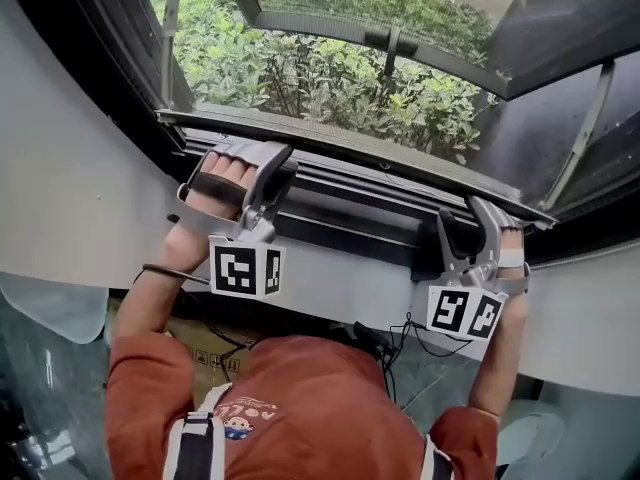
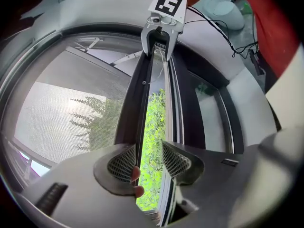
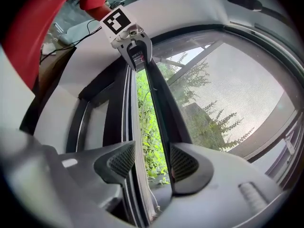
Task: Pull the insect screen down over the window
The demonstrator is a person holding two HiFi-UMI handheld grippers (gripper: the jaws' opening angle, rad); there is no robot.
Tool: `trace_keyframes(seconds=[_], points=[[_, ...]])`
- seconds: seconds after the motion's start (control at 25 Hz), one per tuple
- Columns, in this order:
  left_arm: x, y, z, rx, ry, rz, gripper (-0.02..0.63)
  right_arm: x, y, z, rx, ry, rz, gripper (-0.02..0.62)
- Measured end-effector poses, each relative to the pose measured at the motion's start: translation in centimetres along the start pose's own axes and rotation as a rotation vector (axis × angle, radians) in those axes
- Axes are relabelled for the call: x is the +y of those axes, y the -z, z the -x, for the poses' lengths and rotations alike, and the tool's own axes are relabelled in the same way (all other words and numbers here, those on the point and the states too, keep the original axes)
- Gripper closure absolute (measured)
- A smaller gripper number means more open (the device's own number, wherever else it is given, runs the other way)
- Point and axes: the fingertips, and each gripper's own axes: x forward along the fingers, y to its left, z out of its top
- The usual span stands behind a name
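Left gripper [image 2: 148, 161] and right gripper [image 3: 153, 161] both stand released at the frame's bottom edge, with nothing clamped. The unheld screen bar [image 3: 161, 103] sits just short of the frame [image 3: 127, 113] and could spring back up, leaving the gap.

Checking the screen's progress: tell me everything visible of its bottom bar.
The bottom bar is a long, dark, metal-looking rail edging the grey mesh. A narrow strip of greenery shows between it and the window frame. It runs by one pad of the left gripper and of the right gripper, jaws apart; contact is unclear.
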Motion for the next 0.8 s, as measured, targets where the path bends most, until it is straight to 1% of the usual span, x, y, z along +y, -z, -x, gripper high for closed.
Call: trace_keyframes(seconds=[0.12,0.4,0.48,0.6,0.64,0.72,0.8], points=[[-1.2,0.2,-0.3,0.019,0.022,-0.005,0.440,1.1,0.4,-0.4,0.005,-0.014,0.002,0.364],[-1.5,0.1,-0.4,0.019,0.021,0.004,0.440,1.4,0.6,-0.5,0.004,-0.005,-0.007,0.359],[-2.0,0.1,-0.5,0.021,0.033,0.019,0.440,1.8,0.8,-0.6,0.007,-0.027,-0.019,0.359],[-3.7,0.4,-0.8,0.021,0.062,0.037,0.440,3.6,1.4,-1.1,0.016,-0.061,-0.026,0.359],[-4.0,0.5,-0.9,0.015,0.063,0.050,0.464,4.1,1.5,-1.2,0.013,-0.061,-0.030,0.359],[-4.4,0.5,-0.9,0.012,0.064,0.076,0.475,4.7,1.7,-1.2,0.012,-0.075,-0.044,0.359],[-4.7,0.6,-0.8,0.007,0.073,0.110,0.518,5.5,1.8,-1.3,0.017,-0.102,-0.044,0.359]])
